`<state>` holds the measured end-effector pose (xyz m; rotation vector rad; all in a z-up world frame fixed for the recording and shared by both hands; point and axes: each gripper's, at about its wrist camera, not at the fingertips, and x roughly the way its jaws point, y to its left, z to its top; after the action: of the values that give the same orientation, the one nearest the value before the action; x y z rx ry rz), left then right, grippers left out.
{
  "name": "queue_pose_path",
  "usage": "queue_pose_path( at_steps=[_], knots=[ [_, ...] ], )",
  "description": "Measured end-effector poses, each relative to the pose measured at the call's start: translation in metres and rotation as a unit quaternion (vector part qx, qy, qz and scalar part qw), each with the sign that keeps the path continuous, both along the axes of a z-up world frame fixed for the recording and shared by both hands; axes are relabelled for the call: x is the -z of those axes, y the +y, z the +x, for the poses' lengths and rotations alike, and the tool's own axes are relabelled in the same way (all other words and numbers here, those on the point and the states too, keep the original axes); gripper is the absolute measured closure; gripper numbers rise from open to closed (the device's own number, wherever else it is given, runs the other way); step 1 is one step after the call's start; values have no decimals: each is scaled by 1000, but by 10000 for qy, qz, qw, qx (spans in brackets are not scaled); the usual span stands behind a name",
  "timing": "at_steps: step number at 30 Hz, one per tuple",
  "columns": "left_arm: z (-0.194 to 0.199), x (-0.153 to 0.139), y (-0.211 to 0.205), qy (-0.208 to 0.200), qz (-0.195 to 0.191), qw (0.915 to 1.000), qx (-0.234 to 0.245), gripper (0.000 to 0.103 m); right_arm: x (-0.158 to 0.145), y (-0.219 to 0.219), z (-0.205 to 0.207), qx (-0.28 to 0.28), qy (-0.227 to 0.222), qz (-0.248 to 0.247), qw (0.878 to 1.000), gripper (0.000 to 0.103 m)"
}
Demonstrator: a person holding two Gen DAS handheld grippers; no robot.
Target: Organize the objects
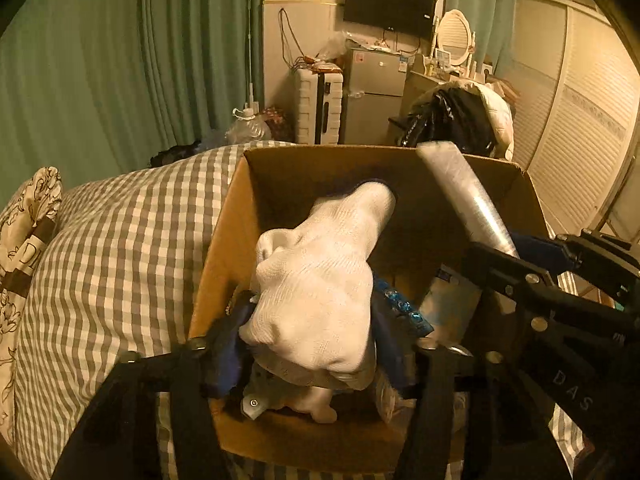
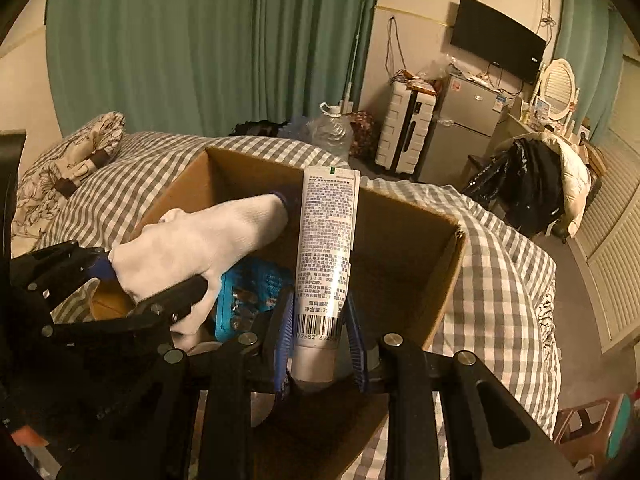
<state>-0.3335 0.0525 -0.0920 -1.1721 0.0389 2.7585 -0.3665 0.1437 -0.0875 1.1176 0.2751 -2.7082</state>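
The left gripper [image 1: 312, 344] is clamping a soft white knitted sock [image 1: 320, 280] over the open brown cardboard box [image 1: 224, 240]. The right gripper [image 2: 320, 344] is squeezing a silver-white plastic tube [image 2: 326, 248] near its capped end, upright over the box's right half. The sock is probably light and limp; the tube likely smooth and dentable, best held low. The box is resting on a grey-checked bed cover [image 2: 500, 272]; green curtains [image 2: 200, 40] are hanging beyond.

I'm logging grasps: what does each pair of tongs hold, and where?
Left tongs: white sock, gripped at its bunched middle. Right tongs: white tube, gripped near its cap end, over the cardboard box.
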Motion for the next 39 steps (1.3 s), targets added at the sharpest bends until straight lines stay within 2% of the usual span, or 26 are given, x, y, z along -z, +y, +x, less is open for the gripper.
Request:
queue_pose_path(
  at_steps=[4, 6, 8, 12, 16, 19, 25, 30, 35, 39],
  knots=[
    [-1, -5, -9, 108, 20, 9997, -202, 23, -7, 3, 1, 182, 230, 12, 9996, 56],
    [-2, -6, -15, 140, 82, 9994, -313, 6, -12, 8, 1, 290, 335, -57, 9990, 47],
    [0, -9, -20, 243, 212, 9987, -405, 6, -16, 12, 4, 374, 423, -146, 9983, 35],
    [7, -22, -29, 382, 249, 9973, -576, 2, -30, 16, 14, 543, 678, -113, 9962, 25],
    [28, -49, -31, 698, 305, 9957, -529, 0, -51, 23, 32, 653, 790, -124, 9947, 21],
    [49, -80, -29, 1057, 207, 9930, -491, 0, -76, 32, 55, 785, 1020, -115, 9916, 9],
    [93, -144, -27, 1618, 226, 9852, -520, 0, -139, 45, 108, 976, 1559, -159, 9828, 0],
    [139, -191, -29, 2100, 202, 9761, -512, 0, -185, 48, 157, 1019, 1981, -217, 9746, 0],
    [192, -220, -33, 2515, 163, 9668, -431, 0, -215, 46, 206, 1019, 2249, -425, 9681, 0],
    [231, -227, -34, 2724, 104, 9615, -346, 0, -227, 50, 251, 1063, 2466, -575, 9616, 0]
  ],
)
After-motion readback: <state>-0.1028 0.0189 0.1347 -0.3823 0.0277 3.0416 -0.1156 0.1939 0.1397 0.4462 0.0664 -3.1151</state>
